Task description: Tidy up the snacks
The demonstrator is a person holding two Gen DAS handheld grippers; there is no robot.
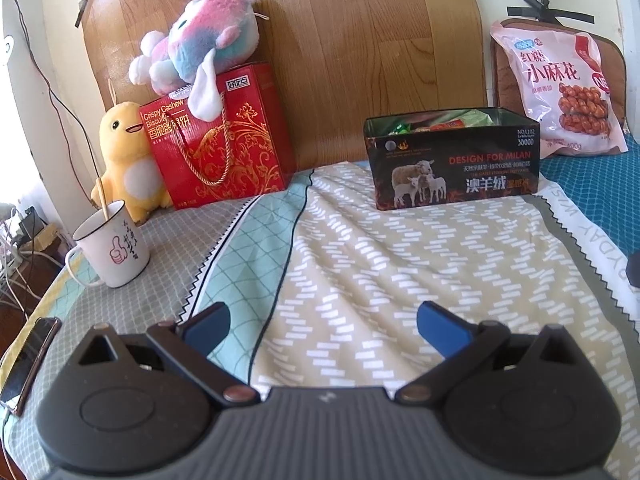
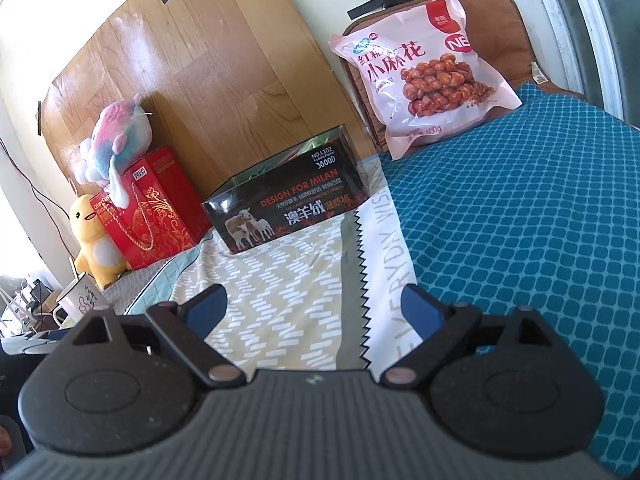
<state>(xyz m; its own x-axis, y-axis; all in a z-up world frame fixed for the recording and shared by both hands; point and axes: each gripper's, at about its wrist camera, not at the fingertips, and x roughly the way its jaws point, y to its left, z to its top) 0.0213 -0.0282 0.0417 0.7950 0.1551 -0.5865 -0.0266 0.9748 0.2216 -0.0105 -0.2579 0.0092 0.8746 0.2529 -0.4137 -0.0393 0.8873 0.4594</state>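
Left gripper (image 1: 322, 322) and right gripper (image 2: 314, 306) both spread apart, empty, above bedspread (image 1: 360, 248). Black tin (image 1: 452, 160) (lidless) held snack packets; pink snack bag (image 1: 560, 92) leaned behind.

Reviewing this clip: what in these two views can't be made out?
- Contents of the black tin: left wrist view shows only wrapper tops over the rim; right wrist view is too low to see inside.
- Phone: partly cut off by the left edge, screen dark.
- Mug interior: hidden by its wall; only a stick shows.
- Pink snack bag: small print unreadable.
- Both claws, left and right, are open and empty.
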